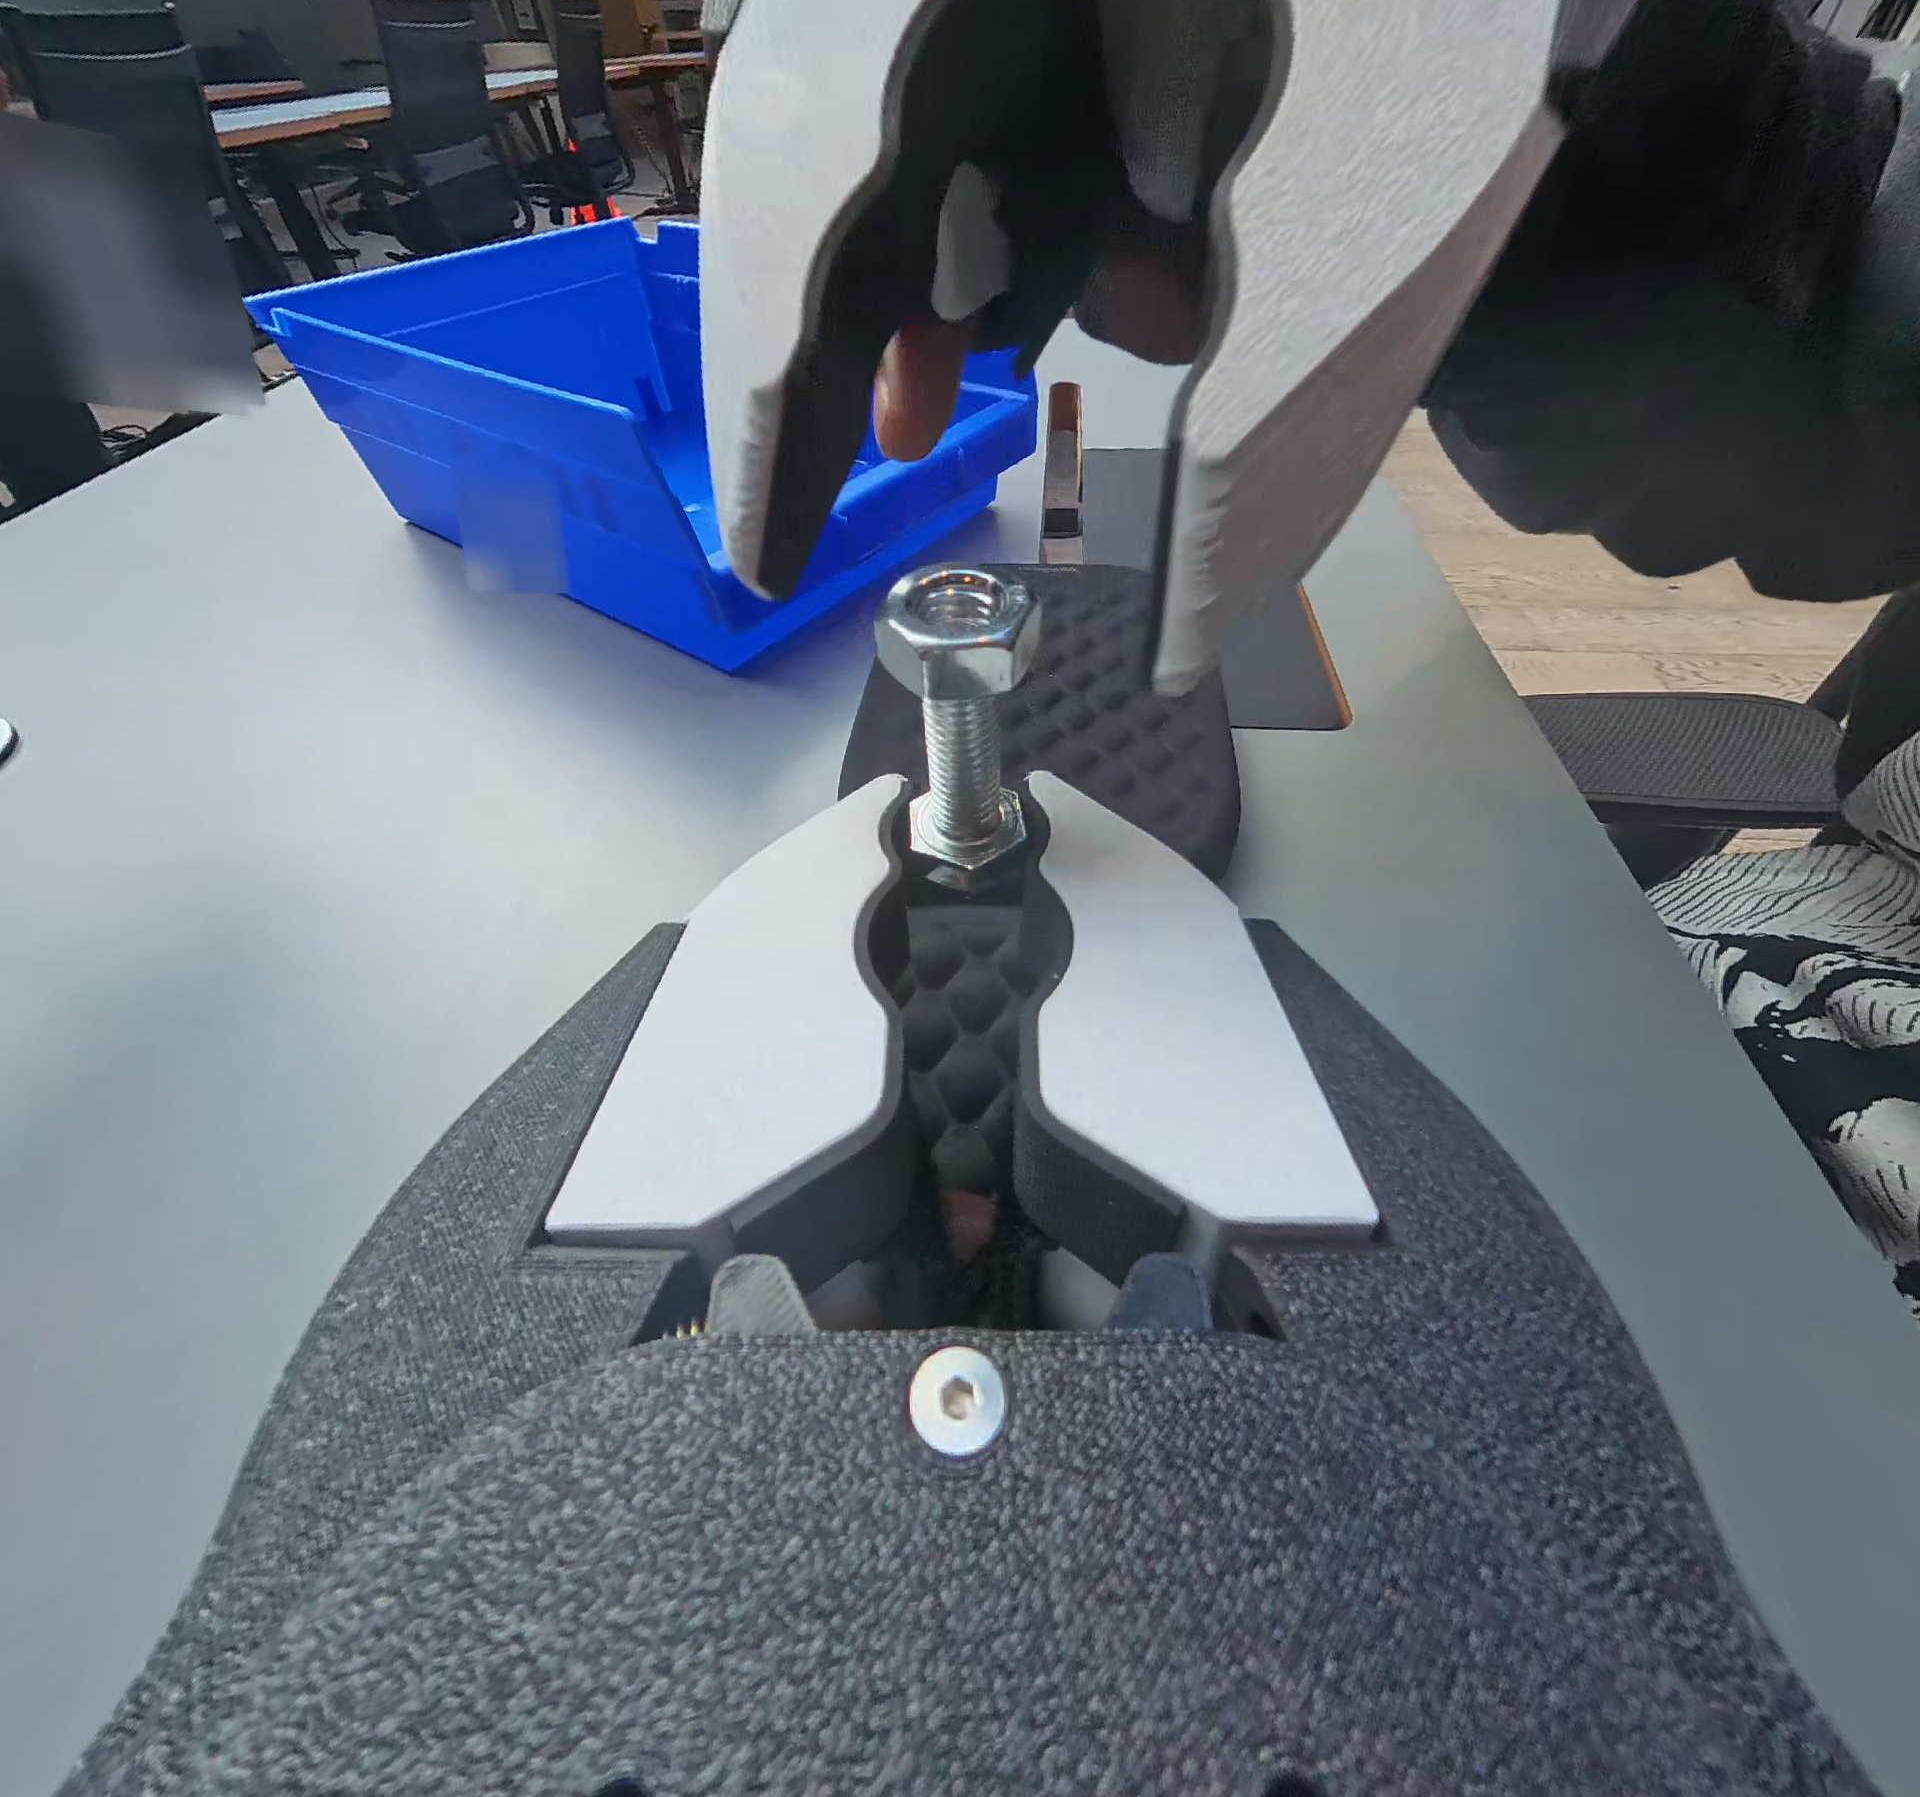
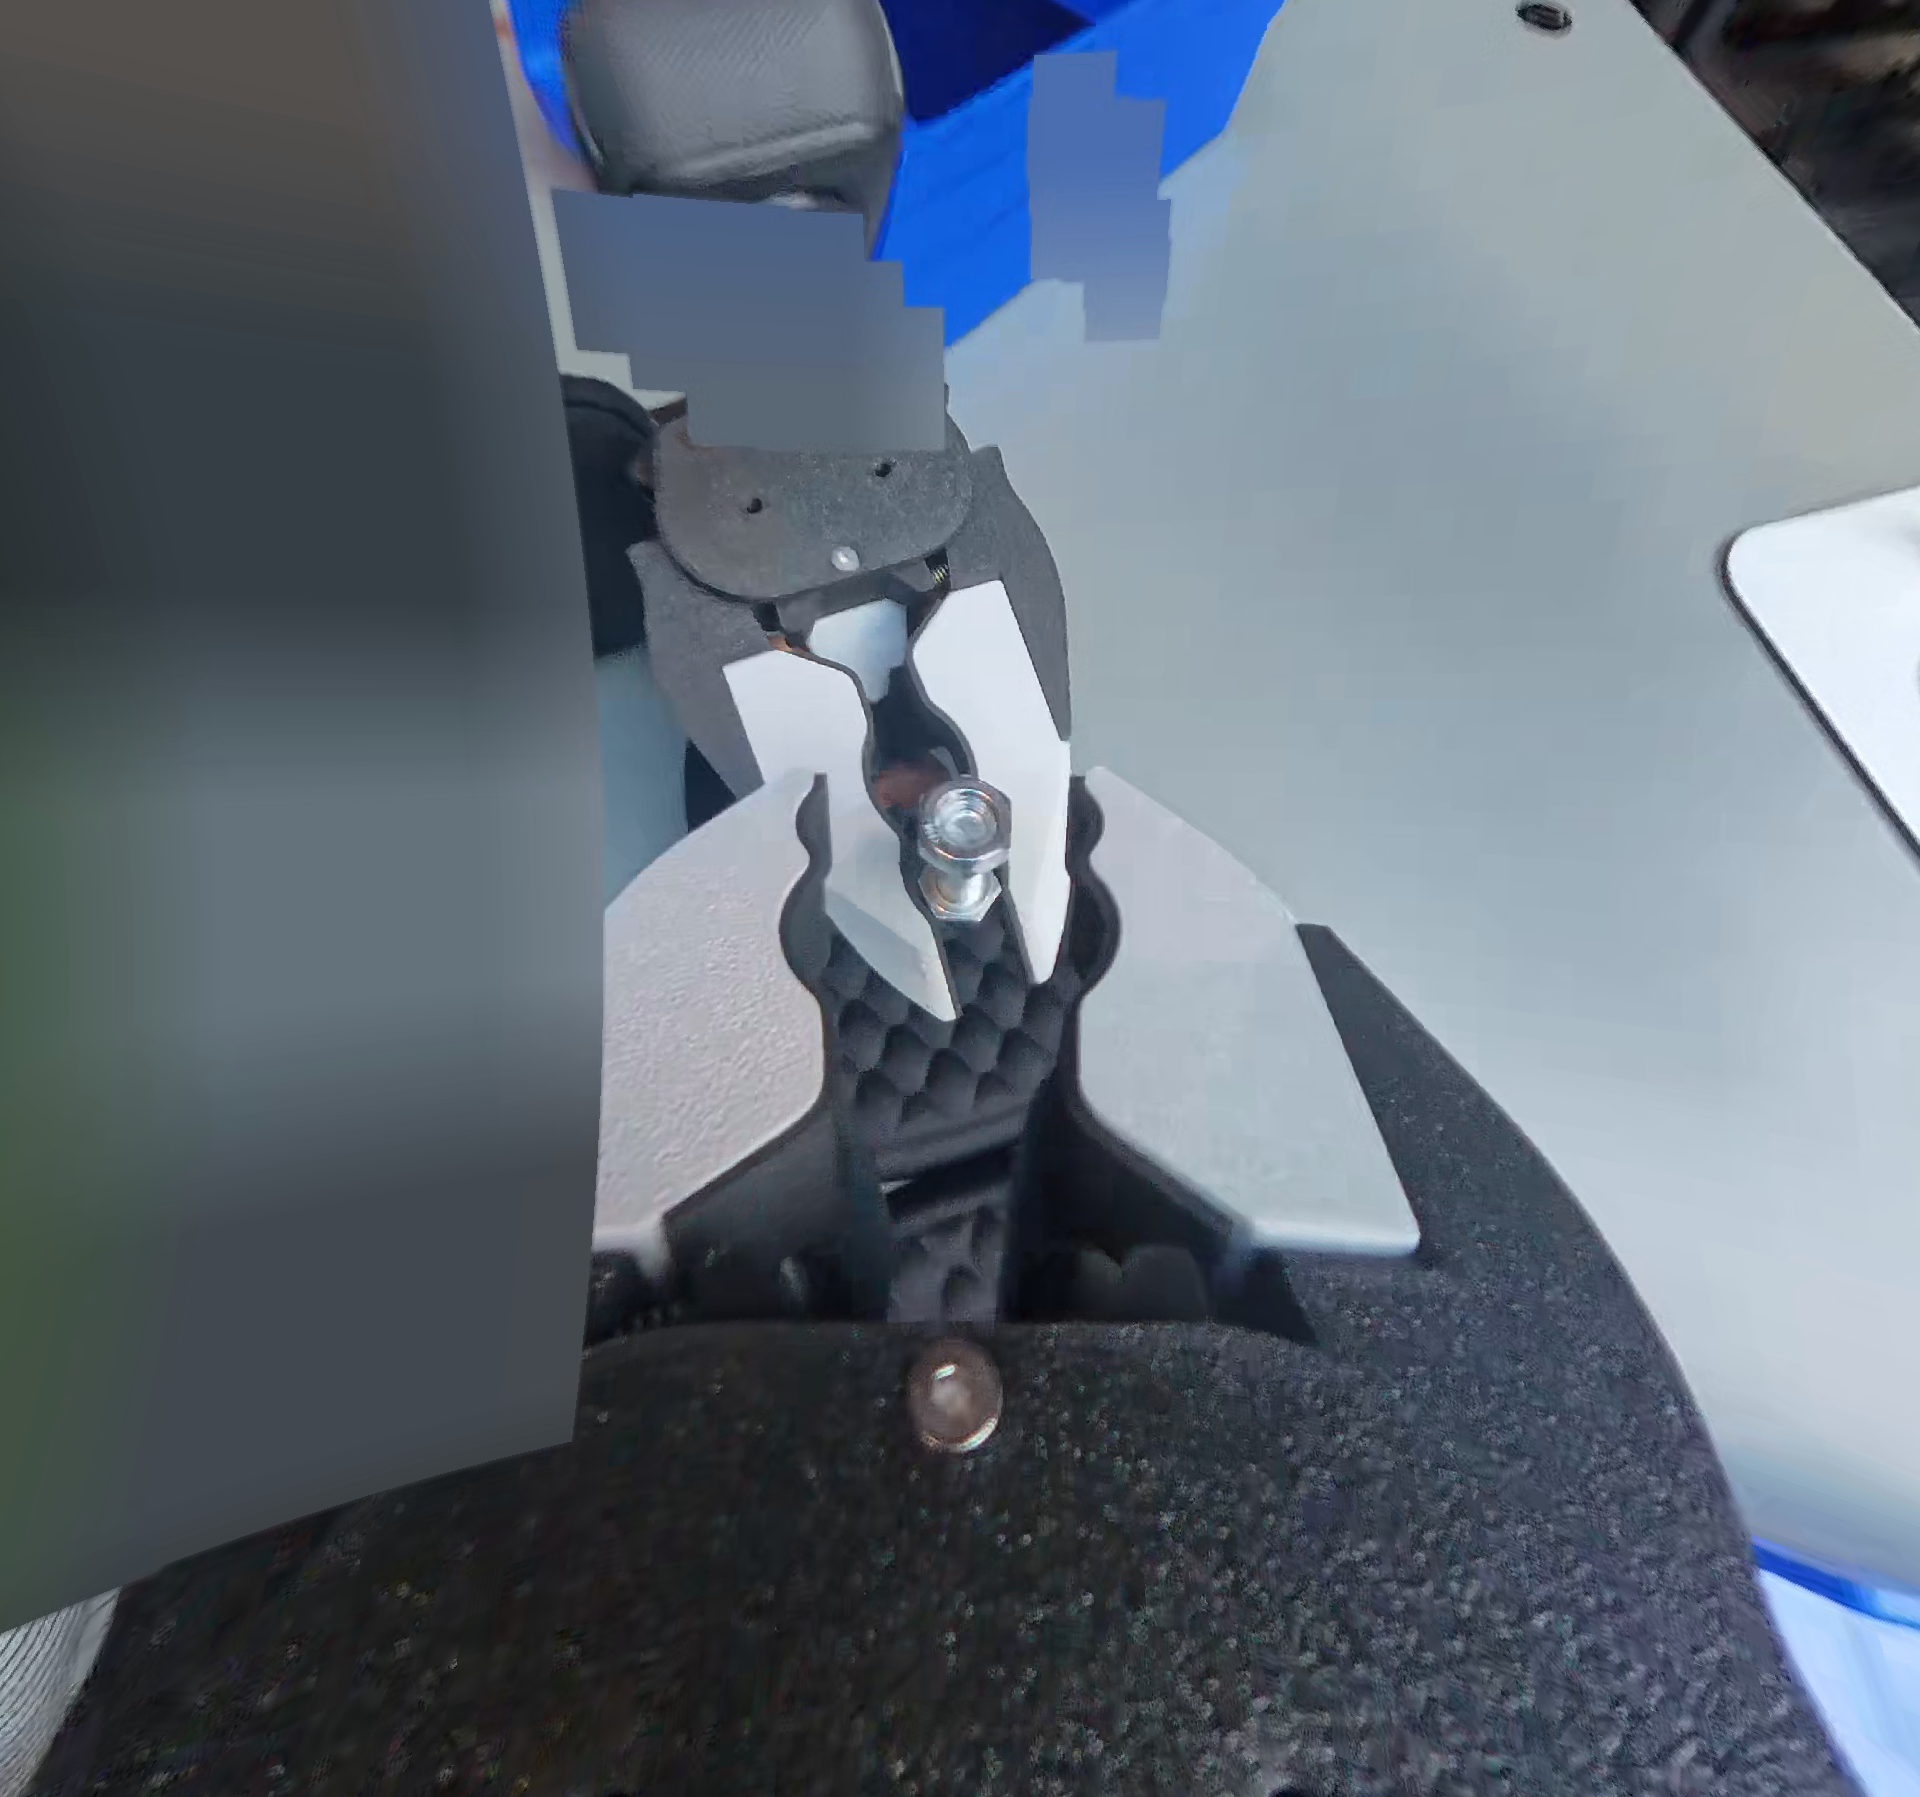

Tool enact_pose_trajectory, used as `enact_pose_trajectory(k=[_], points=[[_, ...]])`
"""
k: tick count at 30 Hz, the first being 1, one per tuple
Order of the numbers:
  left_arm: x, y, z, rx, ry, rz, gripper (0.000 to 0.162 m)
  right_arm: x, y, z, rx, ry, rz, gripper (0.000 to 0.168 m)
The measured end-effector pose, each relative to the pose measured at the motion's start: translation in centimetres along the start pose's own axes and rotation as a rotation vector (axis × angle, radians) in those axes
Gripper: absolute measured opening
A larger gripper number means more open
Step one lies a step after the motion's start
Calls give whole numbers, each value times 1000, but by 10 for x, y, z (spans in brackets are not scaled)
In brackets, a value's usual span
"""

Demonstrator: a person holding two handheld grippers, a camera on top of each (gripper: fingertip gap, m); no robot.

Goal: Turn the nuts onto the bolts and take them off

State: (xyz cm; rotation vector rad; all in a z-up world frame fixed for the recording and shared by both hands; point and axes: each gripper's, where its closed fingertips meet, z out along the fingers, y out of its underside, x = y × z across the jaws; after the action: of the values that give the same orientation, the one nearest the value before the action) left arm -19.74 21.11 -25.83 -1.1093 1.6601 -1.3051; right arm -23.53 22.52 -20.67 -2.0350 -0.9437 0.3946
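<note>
A blue plastic bin (image 1: 499, 417) sits on the grey table (image 1: 312, 812), black chairs (image 1: 436, 116) beyond.

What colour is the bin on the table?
Bright blue bin, clearest in the left wrist view.

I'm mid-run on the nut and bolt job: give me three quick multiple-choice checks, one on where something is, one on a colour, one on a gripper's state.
1. Where is the nut?
A. at the top end of the upright bolt
B. lying in the bin
C. flat on the table

2. What colour is the bin behind the bolt?
A. red
B. blue
C. green

3. How does the right hand-held gripper stand?
A. shut on the nut
B. shut on the bin's rim
C. open, fingers either side of the nut

Key: 1 A, the nut caps the thread while the left hand-held gripper clamps the bolt's head. 2 B, its walls are blue. 3 C, gaps show on both sides of the nut.
</note>
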Motion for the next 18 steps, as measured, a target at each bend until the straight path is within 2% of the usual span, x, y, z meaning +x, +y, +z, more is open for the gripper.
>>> enact_pose_trajectory(k=[3,8,13,16,18], points=[[1,-1,-1,13,15,-4,17,-4,-15,-11,245,-44,52,58],[-2,-3,-3,37,20,-45,17,-4,-12,-16,579,-35,185,97],[-1,-3,-3,41,29,-45,17,-20,-10,-9,664,-31,165,112],[-1,-3,-3,40,31,-46,17,-20,-14,-8,689,-17,146,128],[-2,-4,-4,47,29,-52,17,-17,-16,-12,733,-12,161,127]])
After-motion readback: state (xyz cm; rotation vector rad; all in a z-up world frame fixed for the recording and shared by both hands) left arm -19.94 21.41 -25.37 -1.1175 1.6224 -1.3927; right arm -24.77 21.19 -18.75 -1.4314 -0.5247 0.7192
